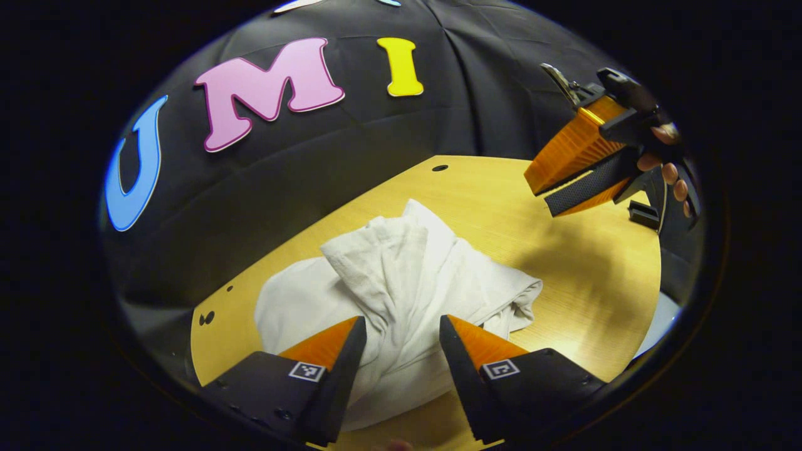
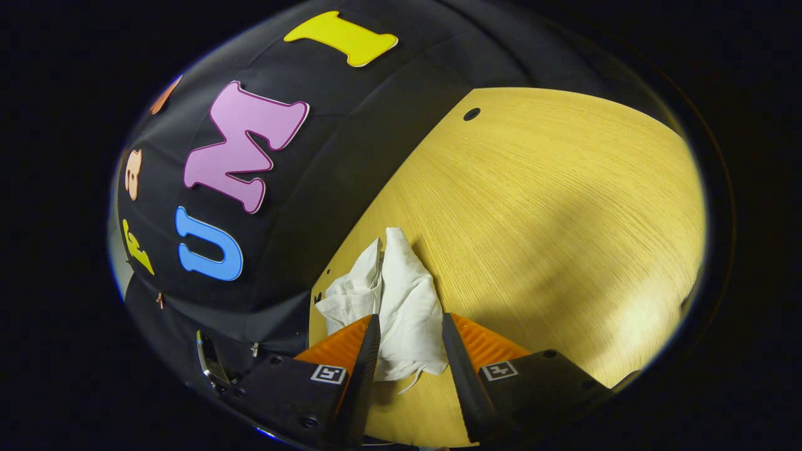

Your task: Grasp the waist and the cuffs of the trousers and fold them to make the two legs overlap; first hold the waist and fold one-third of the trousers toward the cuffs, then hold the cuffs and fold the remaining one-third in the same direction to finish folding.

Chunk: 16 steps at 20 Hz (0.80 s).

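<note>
Our left tongs [image 1: 401, 341] stand apart, hovering above the crumpled trousers [image 1: 401, 282] with nothing between the jaws that they press on; whether the tips brush the cloth we cannot tell. In the right gripper view our right tongs [image 2: 410, 341] are likewise spread, and a bunched end of the trousers [image 2: 391, 300] lies in the gap beyond them, free of both fingers. In the left gripper view the same right tongs [image 1: 567, 188] hang in the air at about two o'clock, held by a hand [image 1: 667, 166], well apart from the cloth. We judge that the task is at its very start: the garment lies in a heap, neither waist nor cuffs laid out, so no fold is yet made. The next move, as we see it, calls for finding the waist and the cuffs in the heap, one for each tongs, and drawing the legs together; which end is which we cannot tell from here. The trousers sit near the worktop's [image 1: 595, 282] edge at nine o'clock, close to the booth wall, so room is tight there. From twelve round to four o'clock the worktop lies bare and wide, and we would spread the cloth that way.
</note>
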### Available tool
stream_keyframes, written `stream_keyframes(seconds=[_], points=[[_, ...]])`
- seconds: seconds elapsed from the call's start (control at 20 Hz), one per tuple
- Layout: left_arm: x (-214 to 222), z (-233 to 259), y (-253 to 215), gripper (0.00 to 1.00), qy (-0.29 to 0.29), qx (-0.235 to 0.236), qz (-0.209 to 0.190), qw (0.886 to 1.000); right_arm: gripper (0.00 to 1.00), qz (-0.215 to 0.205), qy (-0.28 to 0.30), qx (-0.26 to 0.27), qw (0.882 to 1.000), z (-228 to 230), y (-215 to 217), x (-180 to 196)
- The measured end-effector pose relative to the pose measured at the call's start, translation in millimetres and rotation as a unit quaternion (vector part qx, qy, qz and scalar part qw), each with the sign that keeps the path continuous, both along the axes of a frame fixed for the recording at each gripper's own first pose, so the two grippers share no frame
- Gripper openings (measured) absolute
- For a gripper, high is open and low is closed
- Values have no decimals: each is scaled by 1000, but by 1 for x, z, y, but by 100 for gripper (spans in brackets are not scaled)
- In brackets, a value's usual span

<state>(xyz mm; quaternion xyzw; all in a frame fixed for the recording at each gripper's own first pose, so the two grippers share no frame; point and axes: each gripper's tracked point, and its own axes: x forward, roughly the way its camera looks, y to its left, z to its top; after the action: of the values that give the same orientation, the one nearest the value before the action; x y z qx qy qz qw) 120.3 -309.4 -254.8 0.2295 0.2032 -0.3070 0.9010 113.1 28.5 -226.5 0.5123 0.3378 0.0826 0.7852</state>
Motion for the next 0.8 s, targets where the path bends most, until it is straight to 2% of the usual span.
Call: stream_keyframes(seconds=[0.1,0.4,0.6,0.7,0.8], points=[[-8,21,5,81,11,-32,16,999,63,9,0,0,1000,10,2,-7],[-34,98,41,84,4,-95,62,994,63,26,-32,-24,999,58,3,-29],[-60,143,73,84,15,-164,102,981,63,31,-84,-24,996,112,11,-37],[-67,161,89,84,26,-205,130,970,63,38,-109,-30,993,135,15,-44],[-76,176,101,85,23,-226,144,963,63,34,-119,-24,992,153,19,-47]])
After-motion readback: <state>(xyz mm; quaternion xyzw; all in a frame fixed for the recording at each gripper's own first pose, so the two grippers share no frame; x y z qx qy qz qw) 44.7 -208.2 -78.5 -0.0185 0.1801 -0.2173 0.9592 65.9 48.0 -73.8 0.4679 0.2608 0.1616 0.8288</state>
